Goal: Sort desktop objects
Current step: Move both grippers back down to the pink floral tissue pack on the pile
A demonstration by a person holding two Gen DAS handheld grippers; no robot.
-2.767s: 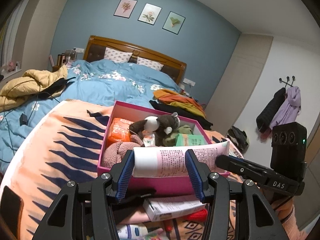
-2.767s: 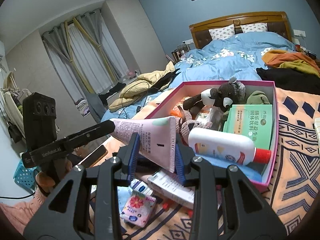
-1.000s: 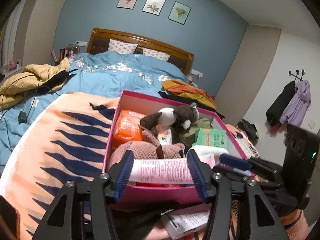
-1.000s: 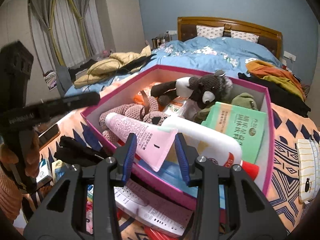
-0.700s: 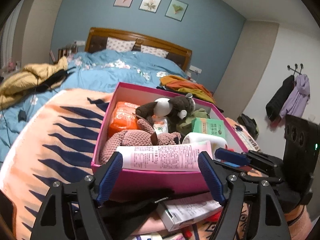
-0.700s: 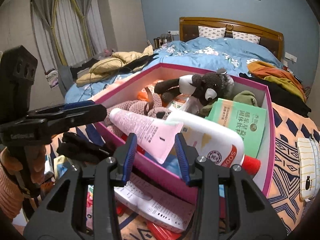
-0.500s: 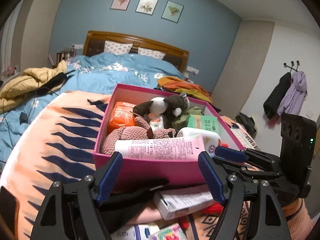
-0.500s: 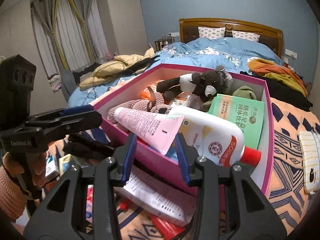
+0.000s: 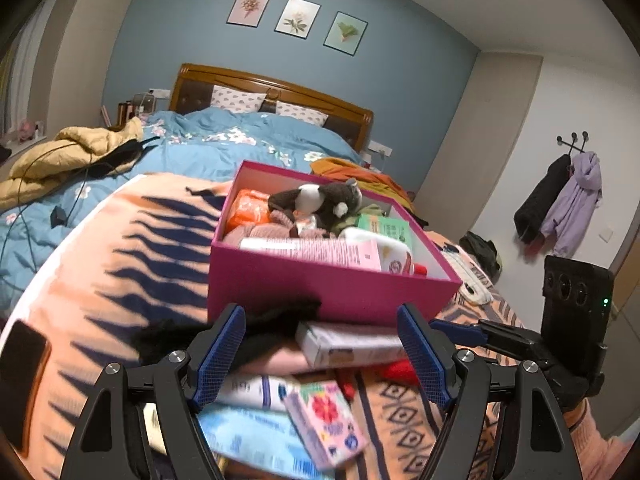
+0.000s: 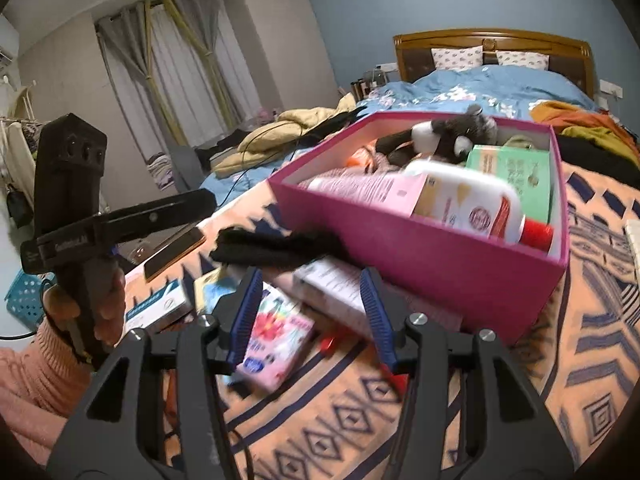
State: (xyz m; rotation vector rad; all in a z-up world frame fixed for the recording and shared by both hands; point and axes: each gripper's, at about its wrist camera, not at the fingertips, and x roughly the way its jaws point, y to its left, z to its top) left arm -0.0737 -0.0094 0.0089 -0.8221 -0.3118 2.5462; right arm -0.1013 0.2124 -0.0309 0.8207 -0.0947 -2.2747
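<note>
The pink tube [image 9: 312, 246] [image 10: 368, 190] lies inside the magenta box [image 9: 328, 284] [image 10: 420, 248], across its near side, against a white lotion bottle [image 10: 468, 200]. Neither gripper touches it. My left gripper [image 9: 320, 316] is open wide in front of the box, with nothing between its fingers. My right gripper [image 10: 310, 280] also hangs short of the box; its jaws are opening and nothing is between them. Below both lie loose items: a white carton [image 9: 348, 342], a pink floral packet [image 9: 324, 416] [image 10: 272, 340] and a black cloth [image 10: 276, 246].
The box also holds a plush toy [image 9: 316, 200], a green carton [image 10: 508, 168] and an orange pack [image 9: 246, 210]. A phone [image 10: 174, 248] and a blue-and-white box [image 10: 156, 306] lie on the patterned blanket to the left. A bed [image 9: 224, 144] stands behind.
Both grippers let go of the pink tube, the left first, and it now lies in the box. Both have drawn back from the box, over the loose items.
</note>
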